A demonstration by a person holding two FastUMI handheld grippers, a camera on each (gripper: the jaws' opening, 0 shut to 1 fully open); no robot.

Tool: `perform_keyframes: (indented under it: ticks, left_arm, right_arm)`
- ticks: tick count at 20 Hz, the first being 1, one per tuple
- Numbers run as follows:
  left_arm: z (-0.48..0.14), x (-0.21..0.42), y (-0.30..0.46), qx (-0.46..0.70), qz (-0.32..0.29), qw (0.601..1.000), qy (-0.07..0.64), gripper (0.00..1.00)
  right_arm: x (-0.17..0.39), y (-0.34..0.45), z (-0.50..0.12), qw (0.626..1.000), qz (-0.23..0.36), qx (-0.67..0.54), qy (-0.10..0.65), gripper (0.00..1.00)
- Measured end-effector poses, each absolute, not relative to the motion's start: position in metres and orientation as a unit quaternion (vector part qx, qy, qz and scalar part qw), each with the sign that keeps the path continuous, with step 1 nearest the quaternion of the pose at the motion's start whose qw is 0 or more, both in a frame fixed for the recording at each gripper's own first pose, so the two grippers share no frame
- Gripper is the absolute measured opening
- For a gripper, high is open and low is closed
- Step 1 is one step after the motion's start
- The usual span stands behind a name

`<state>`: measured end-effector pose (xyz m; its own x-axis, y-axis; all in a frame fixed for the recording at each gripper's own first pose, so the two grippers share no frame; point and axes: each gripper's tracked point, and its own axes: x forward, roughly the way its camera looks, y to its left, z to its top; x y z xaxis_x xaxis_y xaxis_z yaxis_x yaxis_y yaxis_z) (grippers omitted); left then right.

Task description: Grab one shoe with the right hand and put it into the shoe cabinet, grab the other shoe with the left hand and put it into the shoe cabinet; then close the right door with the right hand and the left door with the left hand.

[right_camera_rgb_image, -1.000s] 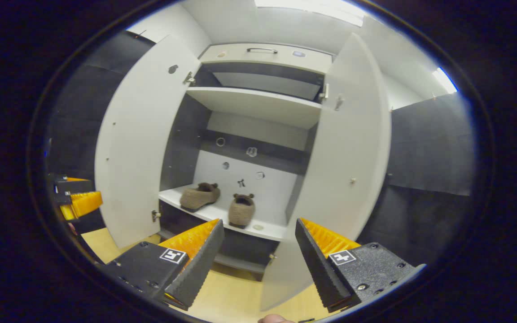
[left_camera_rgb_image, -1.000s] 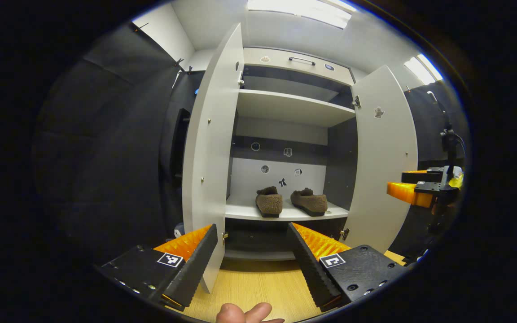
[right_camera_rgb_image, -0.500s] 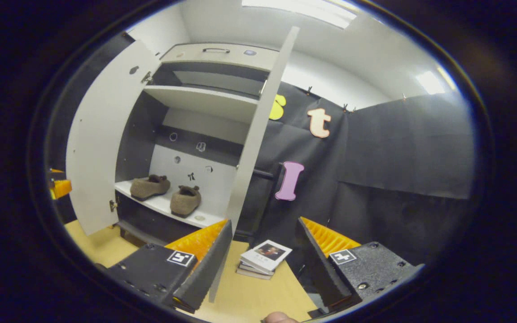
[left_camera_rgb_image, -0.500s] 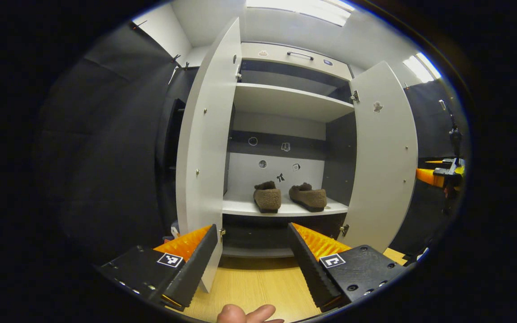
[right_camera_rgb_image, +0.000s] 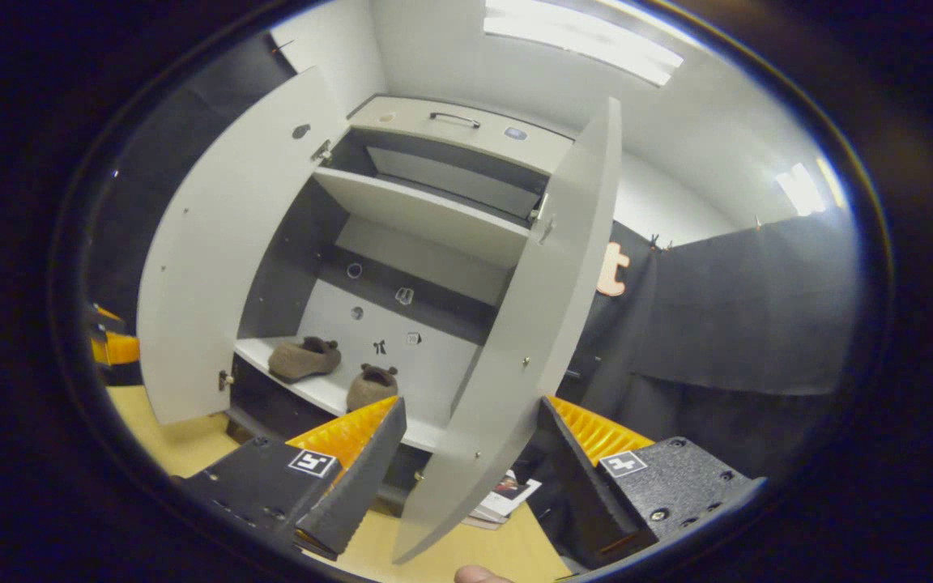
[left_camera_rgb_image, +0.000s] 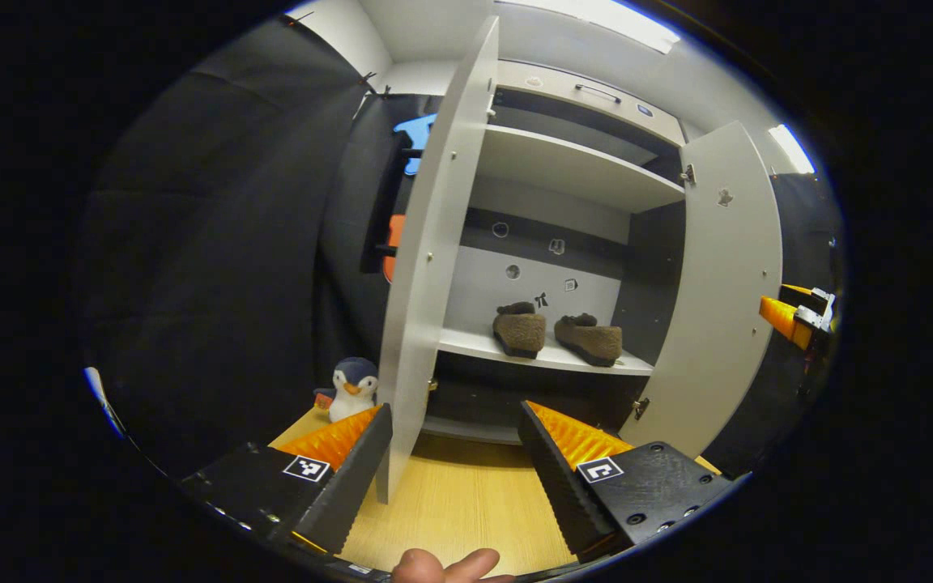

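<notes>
- Left claw (left_camera_rgb_image: pixel 454 461): fingers spread wide, gripping nothing; left door (left_camera_rgb_image: pixel 426 267) edge stands between them.
- Right claw (right_camera_rgb_image: pixel 470 470): spread wide, empty; right door (right_camera_rgb_image: pixel 531 340) edge between its fingers.
- Two brown shoes (left_camera_rgb_image: pixel 519 330) (left_camera_rgb_image: pixel 592 338) side by side on lower shelf (left_camera_rgb_image: pixel 475 346) of shoe cabinet (right_camera_rgb_image: pixel 450 129).
- Both doors open.
- Toy penguin (left_camera_rgb_image: pixel 351 389) on table (left_camera_rgb_image: pixel 458 510), left of cabinet.
</notes>
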<state>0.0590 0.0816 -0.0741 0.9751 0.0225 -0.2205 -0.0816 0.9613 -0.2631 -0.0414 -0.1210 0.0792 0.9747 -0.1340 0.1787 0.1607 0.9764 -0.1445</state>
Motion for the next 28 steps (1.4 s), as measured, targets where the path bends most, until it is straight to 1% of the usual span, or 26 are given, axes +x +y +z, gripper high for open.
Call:
perform_keyframes:
  ticks: [3,5,6,7,8,9,10,11,12,13,15,17,19,20,21,22,23,24,25,26,27,28]
  left_arm:
    - [-0.095,0.046,0.098,-0.163,0.049,0.977,0.131,0.95]
    - [-0.105,0.041,0.104,-0.173,0.060,0.971,0.151,0.95]
    - [-0.100,0.042,0.107,-0.175,0.064,0.971,0.147,0.95]
    - [-0.094,0.043,0.108,-0.174,0.065,0.973,0.138,0.95]
    - [-0.089,0.046,0.110,-0.170,0.067,0.975,0.128,0.95]
    - [-0.084,0.048,0.112,-0.166,0.066,0.976,0.121,0.95]
    - [-0.082,0.048,0.111,-0.162,0.063,0.978,0.119,0.95]
    - [-0.079,0.047,0.113,-0.154,0.066,0.979,0.118,0.95]
    - [-0.077,0.046,0.113,-0.149,0.066,0.980,0.115,0.95]
    - [-0.076,0.044,0.111,-0.147,0.062,0.981,0.114,0.95]
    - [-0.084,0.043,0.106,-0.144,0.058,0.980,0.124,0.95]
    - [-0.089,0.047,0.098,-0.146,0.049,0.979,0.136,0.95]
    - [-0.091,0.053,0.087,-0.148,0.036,0.978,0.145,0.95]
    - [-0.089,0.058,0.081,-0.148,0.031,0.978,0.146,0.95]
    - [-0.087,0.062,0.077,-0.145,0.027,0.978,0.146,0.95]
    - [-0.085,0.065,0.076,-0.140,0.025,0.979,0.143,0.95]
    - [-0.083,0.068,0.076,-0.134,0.027,0.981,0.139,0.95]
    - [-0.084,0.070,0.075,-0.131,0.028,0.981,0.139,0.95]
    - [-0.087,0.071,0.074,-0.129,0.029,0.981,0.142,0.95]
    - [-0.089,0.070,0.075,-0.127,0.031,0.980,0.147,0.95]
    - [-0.091,0.069,0.076,-0.126,0.033,0.980,0.150,0.95]
    - [-0.093,0.067,0.078,-0.123,0.038,0.980,0.153,0.95]
  right_arm:
    - [-0.041,-0.122,0.079,0.992,-0.080,-0.055,-0.080,1.00]
    - [-0.041,-0.114,0.079,0.993,-0.069,-0.054,-0.073,1.00]
    - [-0.047,-0.074,0.085,0.996,0.004,-0.046,-0.082,1.00]
    - [-0.051,-0.023,0.074,0.993,0.086,-0.054,-0.058,1.00]
    - [-0.049,0.009,0.064,0.987,0.123,-0.089,-0.048,0.99]
    - [-0.050,0.024,0.063,0.979,0.128,-0.148,-0.060,1.00]
    - [-0.053,0.041,0.072,0.967,0.135,-0.198,-0.090,1.00]
    - [-0.055,0.054,0.075,0.958,0.145,-0.222,-0.110,1.00]
    - [-0.062,0.064,0.066,0.957,0.159,-0.218,-0.106,1.00]
    - [-0.066,0.059,0.057,0.963,0.159,-0.196,-0.094,1.00]
    - [-0.066,0.006,0.064,0.981,0.101,-0.144,-0.084,1.00]
    - [-0.073,-0.066,0.085,0.992,0.014,-0.079,-0.101,1.00]
    - [-0.085,-0.140,0.089,0.989,-0.073,-0.060,-0.112,0.99]
    - [-0.089,-0.173,0.080,0.986,-0.112,-0.069,-0.101,1.00]
    - [-0.092,-0.199,0.072,0.984,-0.136,-0.072,-0.086,0.99]
    - [-0.090,-0.218,0.071,0.983,-0.149,-0.068,-0.087,0.99]
    - [-0.080,-0.228,0.062,0.984,-0.150,-0.067,-0.066,0.99]
    - [-0.067,-0.230,0.050,0.988,-0.136,-0.064,-0.046,0.98]
    - [-0.053,-0.222,0.045,0.992,-0.109,-0.058,-0.035,0.99]
    - [-0.038,-0.227,0.039,0.991,-0.113,-0.066,-0.021,1.00]
    - [-0.029,-0.233,0.033,0.991,-0.116,-0.066,-0.014,0.98]
    - [-0.029,-0.229,0.037,0.993,-0.107,-0.052,-0.019,0.95]
